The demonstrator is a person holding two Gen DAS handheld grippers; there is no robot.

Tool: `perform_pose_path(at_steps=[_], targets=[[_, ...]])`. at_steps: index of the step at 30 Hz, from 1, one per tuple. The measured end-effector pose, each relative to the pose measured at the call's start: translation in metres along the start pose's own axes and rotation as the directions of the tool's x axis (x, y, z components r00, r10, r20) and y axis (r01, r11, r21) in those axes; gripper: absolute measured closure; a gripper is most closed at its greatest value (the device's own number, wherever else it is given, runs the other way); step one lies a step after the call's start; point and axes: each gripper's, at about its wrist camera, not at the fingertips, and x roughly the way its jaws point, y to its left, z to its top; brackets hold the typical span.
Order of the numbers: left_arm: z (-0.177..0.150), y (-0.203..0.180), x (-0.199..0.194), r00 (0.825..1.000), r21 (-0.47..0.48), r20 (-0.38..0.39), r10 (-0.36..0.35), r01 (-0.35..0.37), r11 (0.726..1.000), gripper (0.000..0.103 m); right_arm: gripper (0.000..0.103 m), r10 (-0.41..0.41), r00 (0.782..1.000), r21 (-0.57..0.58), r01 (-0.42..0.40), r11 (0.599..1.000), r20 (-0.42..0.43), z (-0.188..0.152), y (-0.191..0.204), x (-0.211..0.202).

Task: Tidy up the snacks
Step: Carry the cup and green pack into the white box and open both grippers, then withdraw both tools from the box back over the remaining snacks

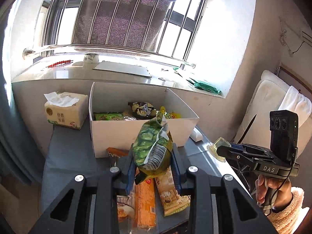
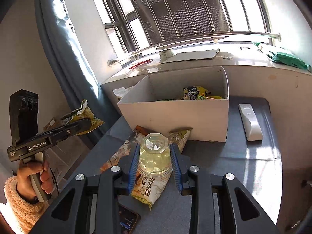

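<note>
Left gripper (image 1: 153, 157) clamped on a crinkled green foil snack bag with a barcode (image 1: 153, 148), blue pads (image 1: 131, 172) pressed against both its sides, bag lifted above the dark grey tabletop (image 1: 70, 152). Same bag seen from the right wrist camera at 9 o'clock (image 2: 83, 119), pinched in the left gripper's black fingers.

Right gripper (image 2: 155, 159) closed around a clear faceted plastic cup of pale yellow jelly (image 2: 154, 156), its blue pads (image 2: 176, 162) touching the cup on either side.

Straight ahead at 12 o'clock from the green bag, an open white cardboard box (image 1: 120, 134) holding several snack packets, among them a dark bag with pale print (image 1: 143, 110). At 10 o'clock of the box, a soft beige pack of tissues (image 1: 65, 113). At 3 o'clock of the box, a white remote control (image 2: 250, 121) lying flat.

Under the grippers, loose on the tabletop: a long orange cracker packet (image 1: 145, 200), a cream wafer packet with green trim (image 1: 171, 193), and at 6 o'clock a black smartphone (image 2: 127, 219).
</note>
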Motion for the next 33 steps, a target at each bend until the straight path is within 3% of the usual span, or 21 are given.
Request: perform_pose_path(at_steps=[4, 7, 11, 15, 16, 17, 18, 19, 20, 27, 33], targets=[[0.059, 0.020, 0.052, 1.000, -0.017, -0.013, 0.019, -0.019, 1.000, 0.069, 0.069, -0.042, 0.999, 0.034, 0.042, 0.999, 0.001, 0.062, -0.021, 0.036], [0.087, 0.038, 0.100, 0.996, -0.031, -0.079, 0.041, -0.043, 0.999, 0.069, 0.069, -0.100, 0.994, 0.038, 0.102, 0.994, -0.034, 0.096, -0.039, 0.069], [0.101, 0.049, 0.144, 0.986, -0.014, -0.145, 0.078, -0.081, 0.997, 0.068, 0.069, -0.152, 0.984, 0.034, 0.156, 0.987, -0.089, 0.126, -0.062, 0.107], [0.098, 0.057, 0.168, 0.971, -0.004, -0.205, 0.125, -0.128, 0.992, 0.065, 0.068, -0.161, 0.984, 0.058, 0.166, 0.984, -0.083, 0.141, -0.076, 0.124], [0.097, 0.058, 0.169, 0.970, -0.005, -0.200, 0.138, -0.142, 0.990, 0.060, 0.067, -0.165, 0.983, 0.064, 0.170, 0.983, -0.083, 0.143, -0.078, 0.127], [0.095, 0.059, 0.170, 0.969, -0.009, -0.196, 0.149, -0.154, 0.988, 0.036, 0.064, -0.168, 0.983, 0.072, 0.173, 0.982, -0.081, 0.143, -0.079, 0.129], [0.095, 0.061, 0.169, 0.968, -0.023, -0.200, 0.154, -0.161, 0.987, 0.018, 0.039, -0.169, 0.982, 0.081, 0.176, 0.981, -0.082, 0.143, -0.079, 0.129], [0.093, 0.063, 0.165, 0.971, -0.031, -0.183, 0.154, -0.163, 0.986, 0.001, 0.006, -0.173, 0.983, 0.088, 0.178, 0.980, -0.065, 0.144, -0.079, 0.127], [0.093, 0.062, 0.162, 0.974, -0.028, -0.177, 0.142, -0.149, 0.988, 0.000, 0.000, -0.174, 0.984, 0.093, 0.177, 0.980, -0.046, 0.144, -0.079, 0.124], [0.094, 0.054, 0.124, 0.979, -0.021, -0.130, 0.157, -0.161, 0.987, 0.000, 0.000, -0.180, 0.984, 0.064, 0.180, 0.982, -0.012, 0.144, -0.059, 0.097], [0.079, 0.032, 0.069, 0.984, 0.041, -0.054, 0.169, -0.167, 0.985, 0.000, 0.000, -0.160, 0.987, -0.021, 0.161, 0.987, 0.020, 0.119, -0.022, 0.063]])
